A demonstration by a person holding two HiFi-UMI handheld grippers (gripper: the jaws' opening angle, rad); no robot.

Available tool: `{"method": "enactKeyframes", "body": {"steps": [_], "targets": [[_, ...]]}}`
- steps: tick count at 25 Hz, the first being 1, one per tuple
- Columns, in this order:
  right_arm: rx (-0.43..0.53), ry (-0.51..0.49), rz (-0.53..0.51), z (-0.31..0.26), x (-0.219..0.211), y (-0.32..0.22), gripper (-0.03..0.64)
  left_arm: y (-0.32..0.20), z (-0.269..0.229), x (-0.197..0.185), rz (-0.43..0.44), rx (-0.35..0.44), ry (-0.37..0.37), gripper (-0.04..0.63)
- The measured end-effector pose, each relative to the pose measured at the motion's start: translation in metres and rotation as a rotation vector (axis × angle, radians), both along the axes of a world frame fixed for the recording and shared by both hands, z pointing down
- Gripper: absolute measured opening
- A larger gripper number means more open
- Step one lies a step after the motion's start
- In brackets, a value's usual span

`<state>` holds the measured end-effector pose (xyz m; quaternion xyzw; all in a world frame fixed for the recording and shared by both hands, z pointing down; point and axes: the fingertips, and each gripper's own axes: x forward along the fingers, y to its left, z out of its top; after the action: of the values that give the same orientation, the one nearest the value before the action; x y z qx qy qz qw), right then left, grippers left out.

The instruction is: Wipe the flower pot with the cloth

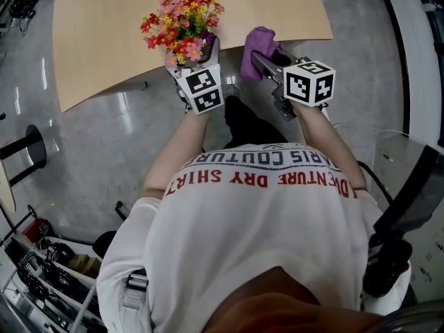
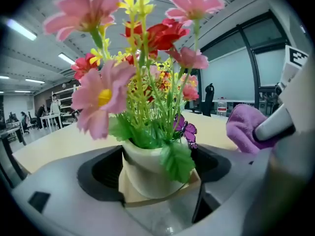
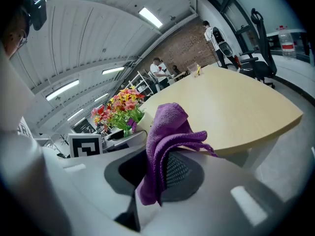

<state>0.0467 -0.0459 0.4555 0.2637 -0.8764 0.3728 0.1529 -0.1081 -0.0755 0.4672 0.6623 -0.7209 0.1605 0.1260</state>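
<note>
one pale wooden table [image 1: 104, 33] with a curved near edge fills the top of the head view, standing on a glossy grey floor [image 1: 83, 151]. below it the person [image 1: 263, 220], in a white printed shirt, reaches both forearms towards that near edge, a gripper in each hand. the left gripper [image 1: 191, 58] sits at the middle of the near edge, its left cube [image 1: 201, 90] just off the table. its jaws stand wide on either side of the flower pot [image 2: 145, 173], and the pads meet the pot's sides below the rim, so it is grasping the pot. the right gripper [image 1: 265, 54] is just beside it, further along the same edge, with its right cube [image 1: 310, 82] over the floor. its jaws are clenched on the cloth [image 3: 167, 132]. the pot is small, cream and upright, over the strip of table right at the near edge. whether its base touches the wood cannot be told. a bunch of pink, red and yellow flowers [image 1: 182, 19] with green leaves rises from it, much taller than the pot. the cloth is purple and bunched, its upper fold standing above the right jaws and its lower end hanging between them. it is near the pot's right side but apart from it. a little purple butterfly [image 2: 186, 132] perches among the stems just above the rim.
</note>
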Motion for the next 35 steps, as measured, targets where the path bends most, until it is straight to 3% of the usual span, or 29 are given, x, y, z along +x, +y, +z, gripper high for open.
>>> {"method": "enactKeyframes", "body": {"steps": [8, 19, 28, 35], "targets": [[0.012, -0.038, -0.035, -0.012, -0.008, 0.0, 0.046, 0.007, -0.006, 0.004, 0.197, 0.015, -0.006, 0.445], [0.034, -0.1, -0.107, -0.035, -0.054, -0.038, 0.045, -0.002, -0.008, 0.001, 0.53, 0.018, 0.014, 0.443], [0.011, -0.116, -0.147, -0.023, -0.089, -0.062, 0.045, -0.01, 0.003, -0.004, 0.568, 0.003, 0.02, 0.443], [-0.025, -0.009, -0.183, -0.002, -0.098, -0.066, 0.044, -0.006, -0.004, -0.002, 0.583, 0.009, 0.024, 0.443]]}}
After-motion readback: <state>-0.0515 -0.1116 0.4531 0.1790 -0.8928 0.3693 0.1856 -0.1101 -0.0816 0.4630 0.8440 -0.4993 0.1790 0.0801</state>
